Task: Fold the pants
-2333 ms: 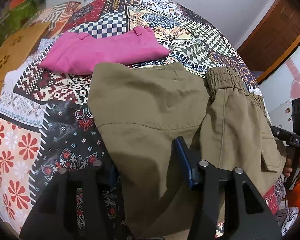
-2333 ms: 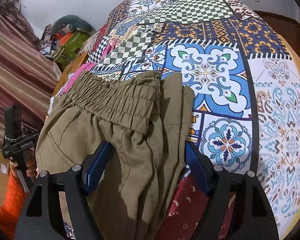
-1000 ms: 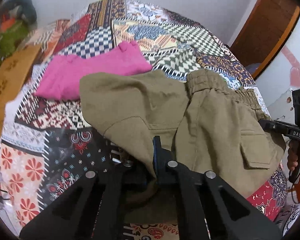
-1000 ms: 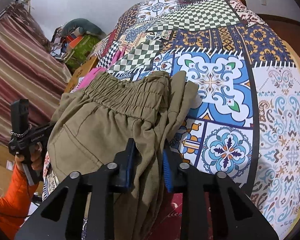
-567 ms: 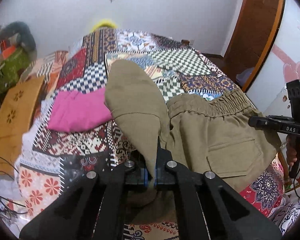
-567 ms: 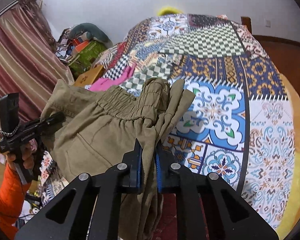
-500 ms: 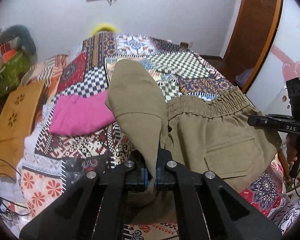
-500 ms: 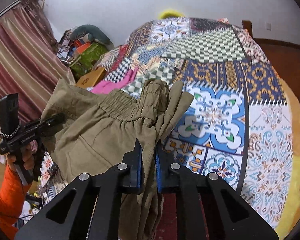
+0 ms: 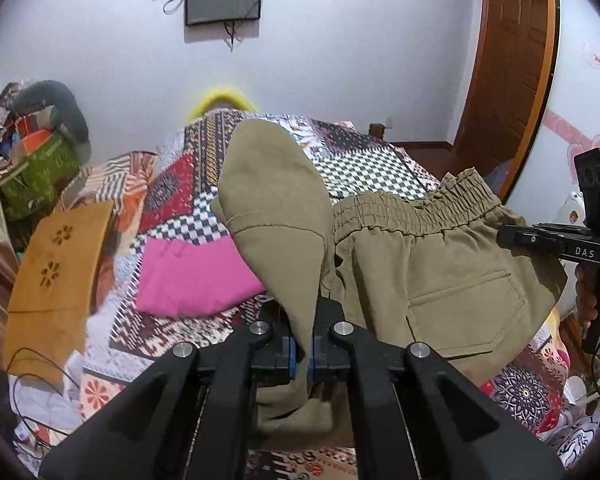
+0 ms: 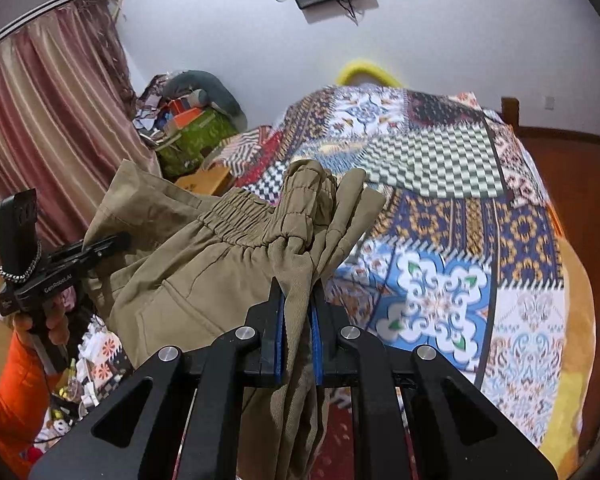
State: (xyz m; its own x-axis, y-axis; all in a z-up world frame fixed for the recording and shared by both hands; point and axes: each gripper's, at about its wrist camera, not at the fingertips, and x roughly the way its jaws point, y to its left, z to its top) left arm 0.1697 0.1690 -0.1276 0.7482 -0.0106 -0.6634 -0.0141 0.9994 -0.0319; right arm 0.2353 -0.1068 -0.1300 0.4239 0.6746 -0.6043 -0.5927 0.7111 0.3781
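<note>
Pants (image 9: pixel 440 280) lifted off bed (image 10: pixel 480 240), both grippers' fingers (image 9: pixel 320 354) (image 10: pixel 278 344) clamped on cloth; next, probably lay flat for another fold.

olive pants (image 9: pixel 440 272), pink garment (image 9: pixel 188 276), multicolour patchwork bedspread (image 10: pixel 440 152)

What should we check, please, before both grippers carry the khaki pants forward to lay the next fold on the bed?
1. Left gripper shut on the khaki pants: ok, cloth is pinched between the blue pads.
2. Right gripper shut on the pants: ok, a thick bunch of fabric sits between its pads.
3. Pants lifted off the patchwork bedspread: ok at the held parts; the lower hem is out of view, cannot tell.
4. Elastic waistband even: not ok, it sags between the grips.
5. Landing spot free: not ok on the left, where the pink garment lies.
</note>
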